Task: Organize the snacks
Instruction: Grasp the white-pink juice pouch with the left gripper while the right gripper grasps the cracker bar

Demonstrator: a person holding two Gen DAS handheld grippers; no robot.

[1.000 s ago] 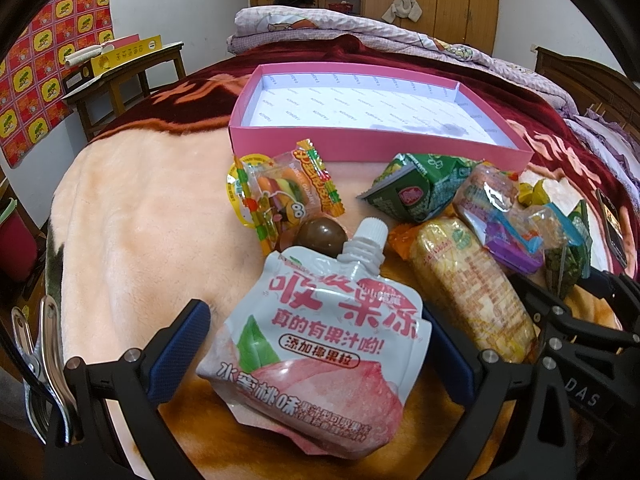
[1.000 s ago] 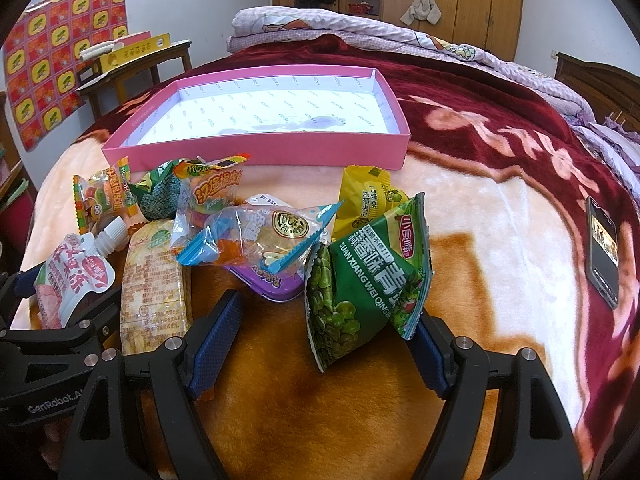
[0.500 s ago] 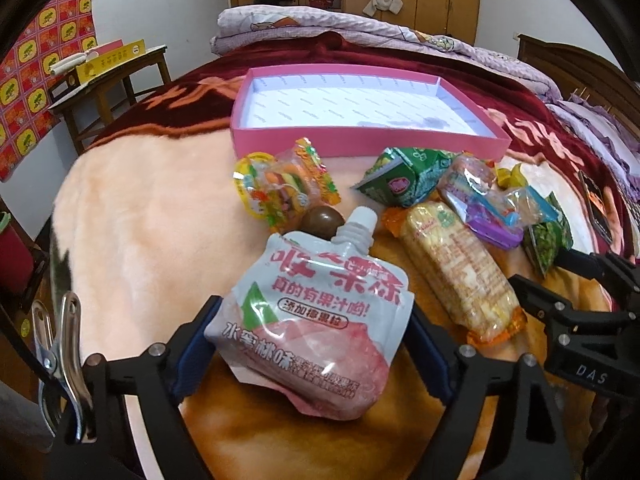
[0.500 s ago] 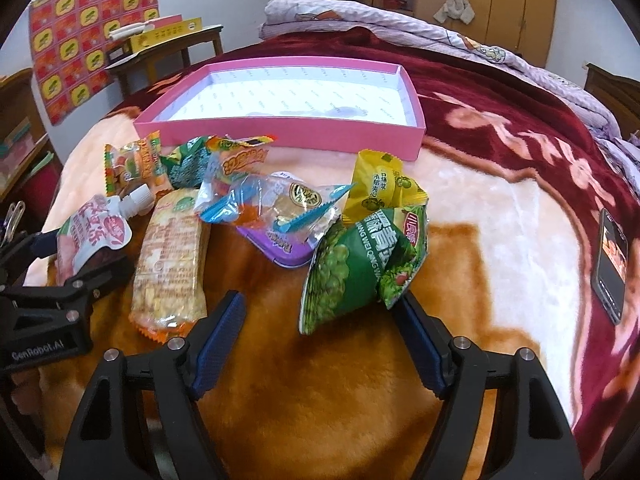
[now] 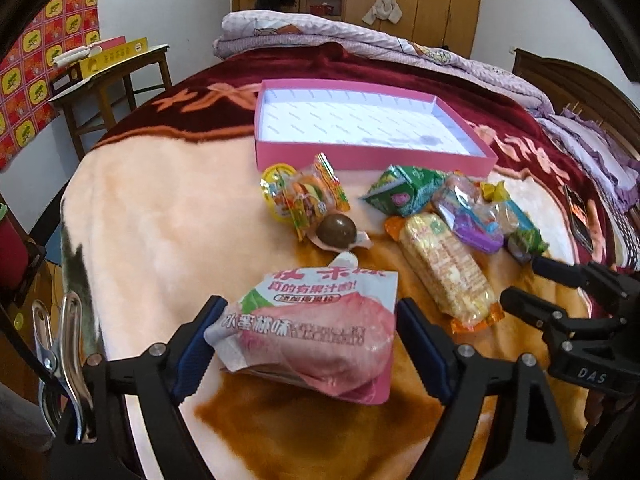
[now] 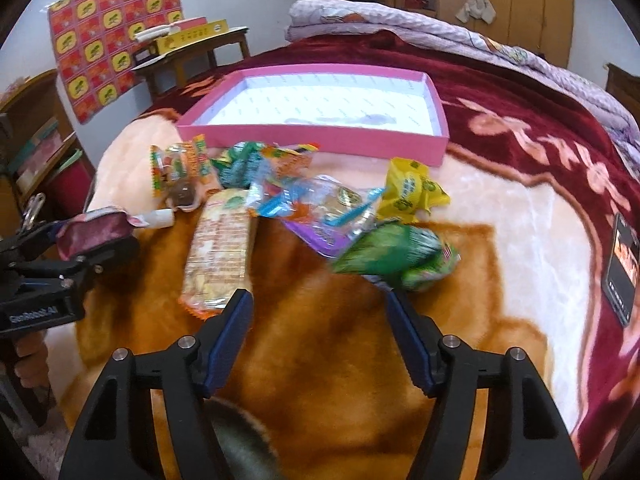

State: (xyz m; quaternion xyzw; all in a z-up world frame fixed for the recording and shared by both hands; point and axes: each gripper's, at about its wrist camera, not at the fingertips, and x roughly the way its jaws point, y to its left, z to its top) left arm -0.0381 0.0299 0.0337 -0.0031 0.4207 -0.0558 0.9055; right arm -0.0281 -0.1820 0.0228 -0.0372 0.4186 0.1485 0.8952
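Since a second ago your left gripper has closed in on the jelly pouch, and the green pea bag no longer sits between your right gripper's fingers.

Your bed blanket carries everything. At its far side lies the pink box, its white floor bare, with the snack pile just in front of it.

Your left gripper has both blue pads pressed against the sides of the jelly pouch, which bulges between them with its white spout pointing away from you toward the pile. From the right wrist view the pouch shows raised off the blanket in that gripper.

Your right gripper has its fingers spread wide with only blanket between them. The green pea bag lies blurred just beyond the right fingertip; whether it touches the pad you cannot tell.

The long cracker pack lies lengthwise between the two grippers. Beside it rests the purple-lidded cup under clear wrapped sweets, and past them the yellow packet. Nearer the box sit a green pack, the gummy bag and, touching it, a brown ball. A phone lies well apart at the right edge.
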